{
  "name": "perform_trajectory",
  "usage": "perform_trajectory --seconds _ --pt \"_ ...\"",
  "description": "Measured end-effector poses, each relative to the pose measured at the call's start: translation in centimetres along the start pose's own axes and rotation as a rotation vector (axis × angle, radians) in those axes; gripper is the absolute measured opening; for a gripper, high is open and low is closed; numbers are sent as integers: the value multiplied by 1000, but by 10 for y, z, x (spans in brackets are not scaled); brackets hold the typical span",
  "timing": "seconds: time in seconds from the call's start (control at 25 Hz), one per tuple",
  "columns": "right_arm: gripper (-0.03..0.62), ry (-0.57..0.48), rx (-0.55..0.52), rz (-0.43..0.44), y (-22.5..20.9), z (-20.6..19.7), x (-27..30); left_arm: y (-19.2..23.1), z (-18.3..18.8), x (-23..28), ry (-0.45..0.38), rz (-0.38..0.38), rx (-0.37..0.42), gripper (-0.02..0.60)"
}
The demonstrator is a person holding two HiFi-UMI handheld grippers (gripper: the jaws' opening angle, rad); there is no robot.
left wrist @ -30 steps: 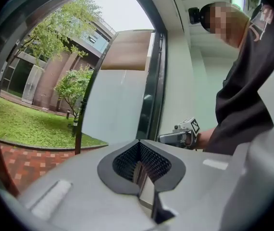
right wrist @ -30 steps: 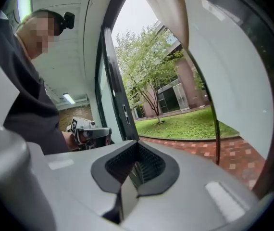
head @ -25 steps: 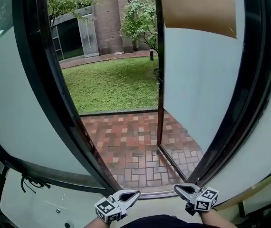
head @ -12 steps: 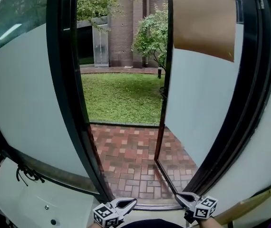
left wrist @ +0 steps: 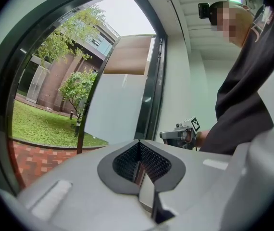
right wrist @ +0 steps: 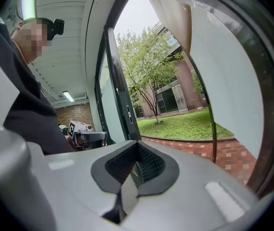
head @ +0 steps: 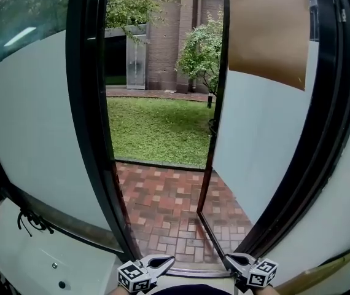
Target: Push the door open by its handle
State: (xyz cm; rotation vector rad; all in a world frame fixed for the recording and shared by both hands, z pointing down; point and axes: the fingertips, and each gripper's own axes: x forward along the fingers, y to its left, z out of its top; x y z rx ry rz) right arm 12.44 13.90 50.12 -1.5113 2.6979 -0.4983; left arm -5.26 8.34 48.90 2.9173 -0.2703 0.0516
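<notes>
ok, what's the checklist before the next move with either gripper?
1. Door open: ok. The door stands swung outward, with brick paving visible through the gap.
2. Left gripper empty: ok. Jaws together, nothing between them.
3. Right gripper empty: ok. Jaws together, nothing between them.
4. Grippers off the door: ok. Both are low, touching neither the door nor the frame.
5. Handle located: cannot tell. No view shows it.

Building exit: glass door, courtyard lawn
</notes>
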Motion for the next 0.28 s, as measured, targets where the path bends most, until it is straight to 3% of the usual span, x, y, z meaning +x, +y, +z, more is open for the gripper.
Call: perform_trajectory --seconds 0.28 --pt "0 -5 -4 8 -8 -1 16 16 0 11 24 -21 12 0"
